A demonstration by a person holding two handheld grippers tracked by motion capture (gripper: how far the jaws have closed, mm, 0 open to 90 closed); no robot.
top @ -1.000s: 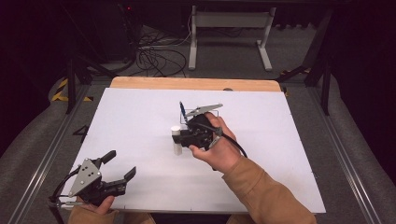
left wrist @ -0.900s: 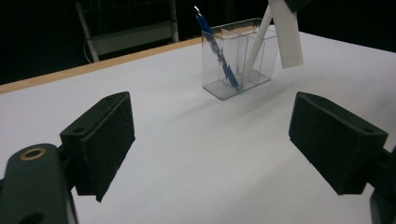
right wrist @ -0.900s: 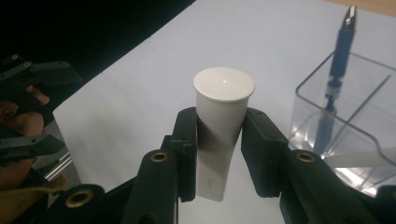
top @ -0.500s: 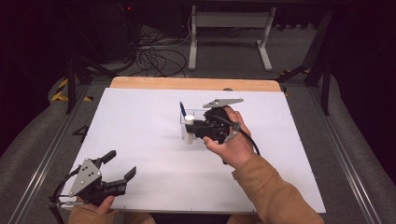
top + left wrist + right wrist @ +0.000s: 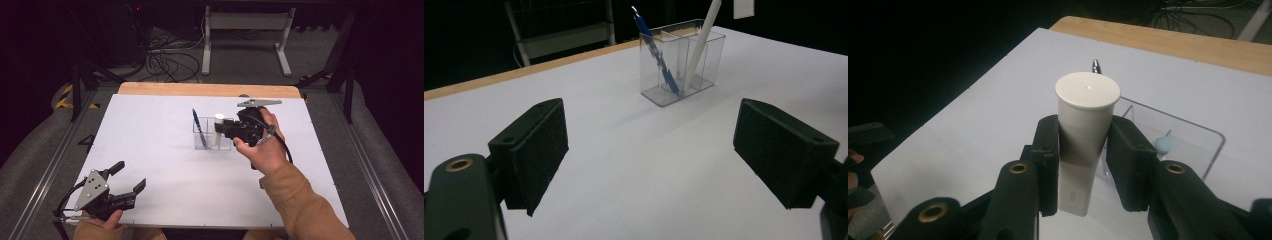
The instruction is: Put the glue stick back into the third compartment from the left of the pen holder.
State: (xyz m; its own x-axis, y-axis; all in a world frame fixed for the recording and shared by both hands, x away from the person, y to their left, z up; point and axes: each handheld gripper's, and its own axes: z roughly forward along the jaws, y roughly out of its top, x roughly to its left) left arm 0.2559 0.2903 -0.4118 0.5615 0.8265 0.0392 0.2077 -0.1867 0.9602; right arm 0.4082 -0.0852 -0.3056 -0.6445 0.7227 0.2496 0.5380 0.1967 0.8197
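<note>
White plastic tube with a flat round cap (image 5: 1087, 135): pinched between the two black pads of the right gripper (image 5: 235, 129), cap end up, body tilted, lower end down inside the clear plastic divided holder (image 5: 212, 135). Which compartment it sits in is hard to tell; the gripper body covers the holder's right side from above. A blue pen (image 5: 199, 128) leans in the holder's left compartment, clip end sticking out over the rim. In the right gripper view the tube hides most of the pen, and a small pale blue blob beside the holder wall is too blurred to name. The left gripper (image 5: 131, 185) rests near the white table's (image 5: 150, 120) front corner, well apart from the holder, jaws spread wide with nothing between them.
</note>
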